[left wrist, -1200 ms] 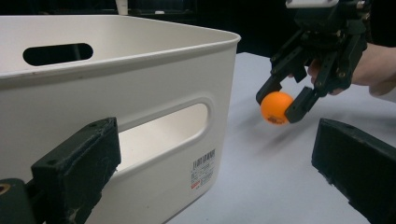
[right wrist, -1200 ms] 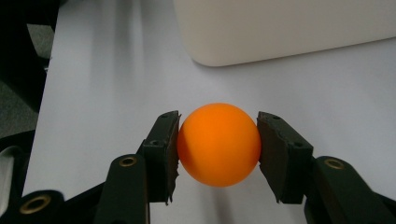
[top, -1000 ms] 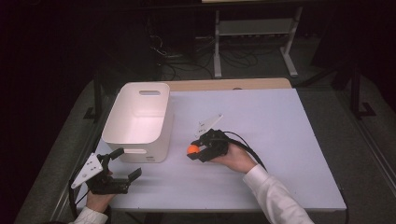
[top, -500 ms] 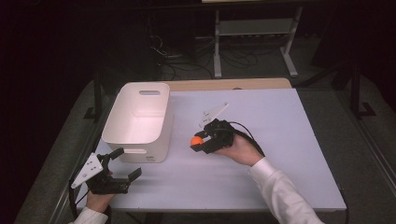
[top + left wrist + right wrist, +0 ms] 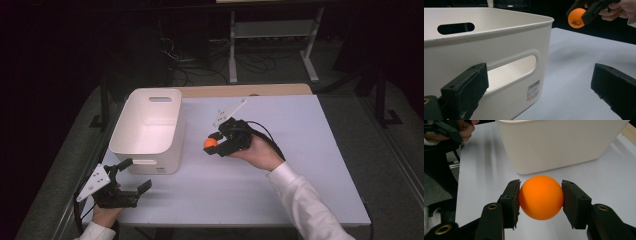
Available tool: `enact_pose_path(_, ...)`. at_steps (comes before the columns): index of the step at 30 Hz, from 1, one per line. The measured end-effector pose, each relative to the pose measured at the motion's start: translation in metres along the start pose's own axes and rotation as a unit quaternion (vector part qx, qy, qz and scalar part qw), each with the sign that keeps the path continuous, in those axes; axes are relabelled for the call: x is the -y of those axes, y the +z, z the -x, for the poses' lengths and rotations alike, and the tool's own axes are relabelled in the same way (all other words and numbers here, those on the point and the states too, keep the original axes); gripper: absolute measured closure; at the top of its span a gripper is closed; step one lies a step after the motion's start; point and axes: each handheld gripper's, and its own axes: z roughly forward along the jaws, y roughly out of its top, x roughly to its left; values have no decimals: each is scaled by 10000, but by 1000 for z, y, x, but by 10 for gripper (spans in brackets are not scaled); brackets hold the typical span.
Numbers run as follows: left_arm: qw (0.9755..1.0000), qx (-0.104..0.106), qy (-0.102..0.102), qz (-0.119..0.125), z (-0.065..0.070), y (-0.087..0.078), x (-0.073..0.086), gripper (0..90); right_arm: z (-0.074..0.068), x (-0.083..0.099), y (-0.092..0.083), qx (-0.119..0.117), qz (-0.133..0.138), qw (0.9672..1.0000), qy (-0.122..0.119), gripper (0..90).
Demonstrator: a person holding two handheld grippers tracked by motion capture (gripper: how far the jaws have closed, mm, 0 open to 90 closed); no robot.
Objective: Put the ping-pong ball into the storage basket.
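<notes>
An orange ball (image 5: 541, 197) sits clamped between the two black jaws of my right gripper (image 5: 214, 143), held above the white table a little to the right of the white bin (image 5: 145, 127). The same ball (image 5: 576, 17) shows at the top right of the left gripper view, beyond the bin's corner (image 5: 544, 27). My left gripper (image 5: 131, 176) rests near the table's front left corner, just in front of the bin's handle slot (image 5: 511, 70). Its jaws stand wide apart with nothing between them.
The white table (image 5: 310, 165) stretches to the right and front of the bin. A wooden strip (image 5: 245, 90) runs along its far edge. A metal shelf frame (image 5: 270, 35) and cables stand in the dark behind.
My right gripper has carried the orange ball slightly up and away from me, staying beside the bin. My left gripper has not moved.
</notes>
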Motion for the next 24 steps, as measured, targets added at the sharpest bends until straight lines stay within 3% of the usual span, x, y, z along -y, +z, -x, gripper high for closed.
enact_pose_path(7, 10000, 22, -9, 37, 0, 0, 0, 9, 1, -11, -4, -53, 68, 10000, 0, 494)
enact_pose_path(9, 10000, 31, -10, 23, 0, 0, 0, 9, -1, -14, -5, -117, 66, 9998, 118, 494)
enact_pose_path(10, 10000, 34, -11, 27, 0, 0, 0, 9, 2, -15, -5, -93, 79, 9999, -14, 495)
enact_pose_path(16, 10000, 19, -6, -7, 0, 0, 0, 9, 3, -24, -9, -134, 62, 9999, 19, 495)
enact_pose_path(18, 10000, 23, -24, -6, 0, 0, 0, 9, 3, -29, -10, -56, 92, 9998, -195, 495)
enact_pose_path(24, 10000, 16, -18, -12, 0, 0, 0, 9, 4, -42, -11, -107, 130, 9995, -280, 495)
